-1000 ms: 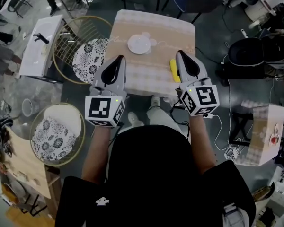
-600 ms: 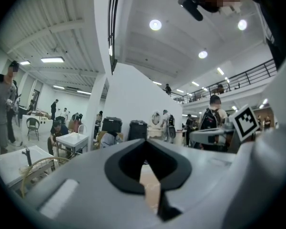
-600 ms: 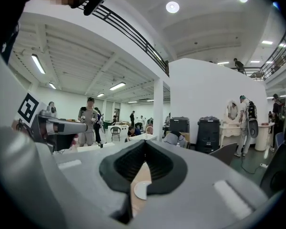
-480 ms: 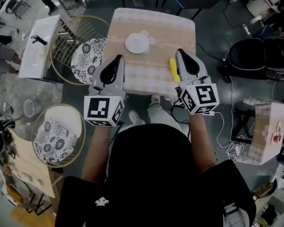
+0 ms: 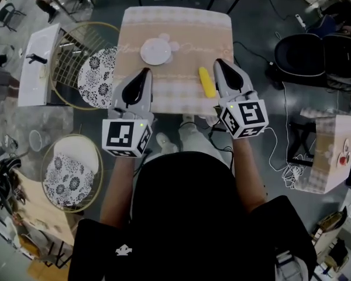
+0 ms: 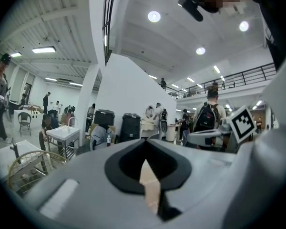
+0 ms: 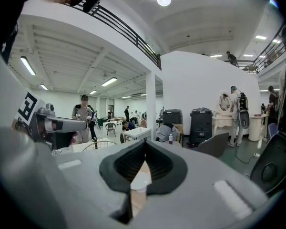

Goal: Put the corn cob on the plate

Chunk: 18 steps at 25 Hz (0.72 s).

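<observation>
Head view looks steeply down, table (image 5: 187, 69) at twelve o'clock. Gripper views face level outward, each catching the other: right gripper (image 6: 191, 138) at three o'clock, left gripper (image 7: 82, 124) at nine.

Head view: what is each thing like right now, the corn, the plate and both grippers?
plate: empty, on the table.
corn: lying on the table, off the plate.
left gripper: shut, empty.
right gripper: shut, empty, beside the corn.

Yellow corn cob (image 5: 207, 82) and white round plate (image 5: 155, 52) on a beige table with pale checked cloth (image 5: 181, 25). The grey left gripper (image 5: 144, 72) and grey right gripper (image 5: 219, 62) bear black-and-white square markers. The round cushions (image 5: 98, 75) show a black-and-white floral print.
</observation>
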### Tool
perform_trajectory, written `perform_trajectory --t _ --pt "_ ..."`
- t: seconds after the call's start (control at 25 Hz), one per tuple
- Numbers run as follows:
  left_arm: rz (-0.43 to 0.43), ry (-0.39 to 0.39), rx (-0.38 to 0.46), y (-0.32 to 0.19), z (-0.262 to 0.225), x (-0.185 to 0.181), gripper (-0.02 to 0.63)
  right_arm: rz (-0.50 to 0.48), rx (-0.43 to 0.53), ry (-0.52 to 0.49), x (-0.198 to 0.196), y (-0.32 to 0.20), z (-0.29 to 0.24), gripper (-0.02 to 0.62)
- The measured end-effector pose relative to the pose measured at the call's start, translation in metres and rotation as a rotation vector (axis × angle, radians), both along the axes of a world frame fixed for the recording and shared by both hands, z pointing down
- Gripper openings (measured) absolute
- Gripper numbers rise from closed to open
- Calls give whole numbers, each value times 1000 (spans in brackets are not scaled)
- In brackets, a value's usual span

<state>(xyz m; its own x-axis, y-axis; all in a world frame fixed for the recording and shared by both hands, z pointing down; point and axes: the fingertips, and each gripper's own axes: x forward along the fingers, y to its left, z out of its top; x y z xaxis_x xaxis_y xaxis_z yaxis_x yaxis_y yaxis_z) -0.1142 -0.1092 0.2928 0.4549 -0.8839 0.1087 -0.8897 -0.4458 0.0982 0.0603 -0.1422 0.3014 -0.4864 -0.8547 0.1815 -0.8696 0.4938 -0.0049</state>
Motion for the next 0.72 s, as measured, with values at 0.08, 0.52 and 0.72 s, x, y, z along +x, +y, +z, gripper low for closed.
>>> perform_trajectory --t 0.08,0.52,0.72 --pt "9 -3 -14 -5 5 7 9 2 -18 3 5 -4 8 3" --pt "28 -23 -100 -31 38 31 9 18 -132 4 31 -36 63 3" --pt "40 -22 -144 -38 53 40 9 30 -177 11 40 -43 84 3"
